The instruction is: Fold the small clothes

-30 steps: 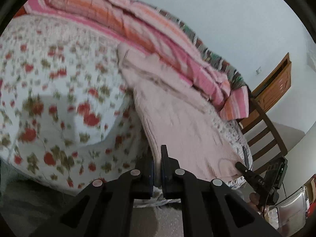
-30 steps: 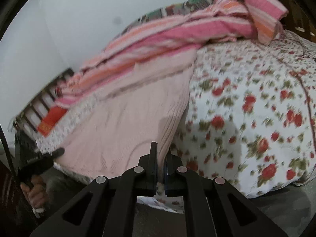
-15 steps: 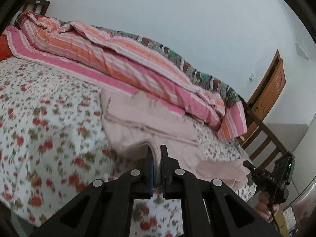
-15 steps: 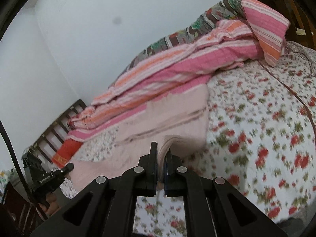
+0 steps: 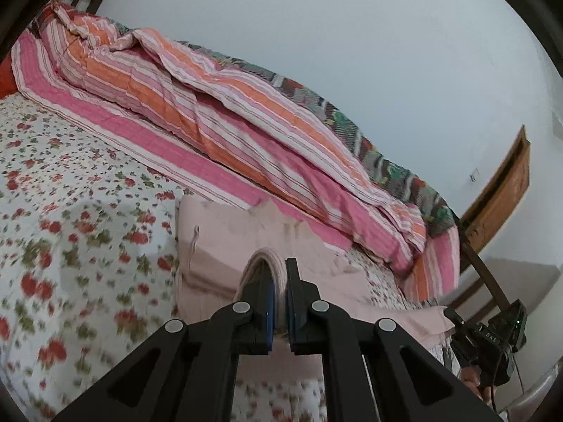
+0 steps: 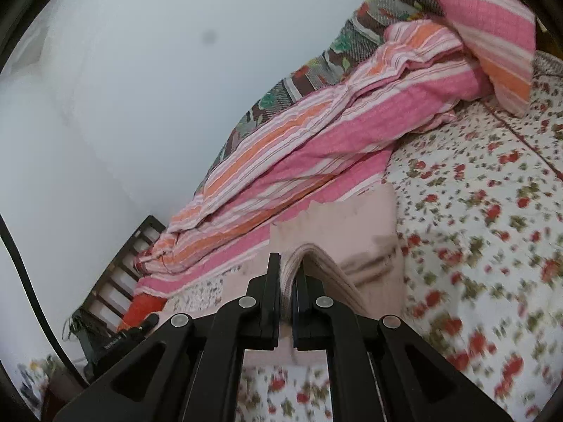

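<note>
A pale pink knit garment (image 5: 225,242) lies on the flowered bedsheet (image 5: 81,218), its far part flat against the striped quilt. My left gripper (image 5: 278,281) is shut on one near hem corner, lifted above the bed. My right gripper (image 6: 288,274) is shut on the other hem corner of the same garment (image 6: 355,232), also lifted. The ribbed hem bulges up between each pair of fingers. The cloth between the two corners hangs below and is partly hidden. The right gripper also shows at the lower right of the left wrist view (image 5: 454,316).
A pink and orange striped quilt (image 5: 211,105) is heaped along the wall side of the bed. A wooden headboard and chair (image 5: 492,190) stand at one end, a slatted footboard (image 6: 119,274) at the other. The flowered sheet (image 6: 485,232) extends to the side.
Both grippers have lifted the near hem up from the bed edge and carried it forward over the garment toward the quilt. The garment is now doubled over. Both stayed shut.
</note>
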